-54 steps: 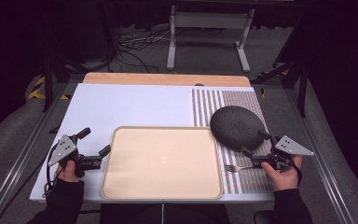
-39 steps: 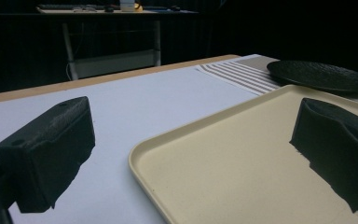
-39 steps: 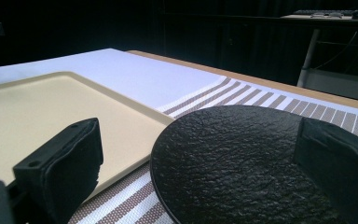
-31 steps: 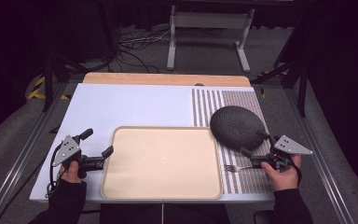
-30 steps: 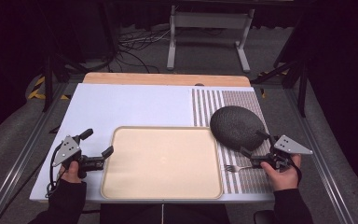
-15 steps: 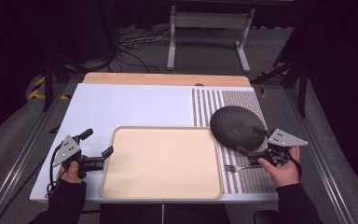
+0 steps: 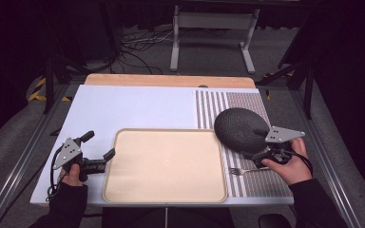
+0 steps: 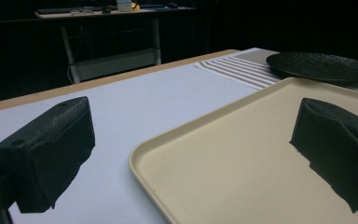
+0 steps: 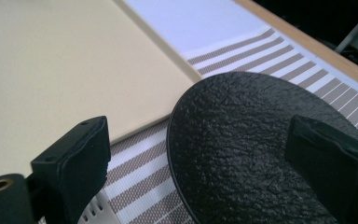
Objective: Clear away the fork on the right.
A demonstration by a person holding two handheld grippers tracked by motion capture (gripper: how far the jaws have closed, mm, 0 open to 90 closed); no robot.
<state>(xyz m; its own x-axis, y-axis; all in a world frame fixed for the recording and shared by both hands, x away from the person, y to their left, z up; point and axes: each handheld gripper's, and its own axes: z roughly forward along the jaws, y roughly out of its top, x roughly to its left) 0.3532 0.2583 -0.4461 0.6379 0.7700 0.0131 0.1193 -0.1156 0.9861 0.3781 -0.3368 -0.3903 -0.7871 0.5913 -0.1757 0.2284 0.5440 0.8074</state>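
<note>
Black long sleeves cover both forearms. Each tool, left tool (image 7: pixel 100 164) and right tool (image 7: pixel 255 154), is black with two blocky matte jaws, a grey three-cornered plate on top and a trailing black cable.

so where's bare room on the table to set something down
The beige tray is bare. So is the white mat behind it, left of the striped placemat. It is crowded at the right, around the black plate, fork and right gripper.
</note>
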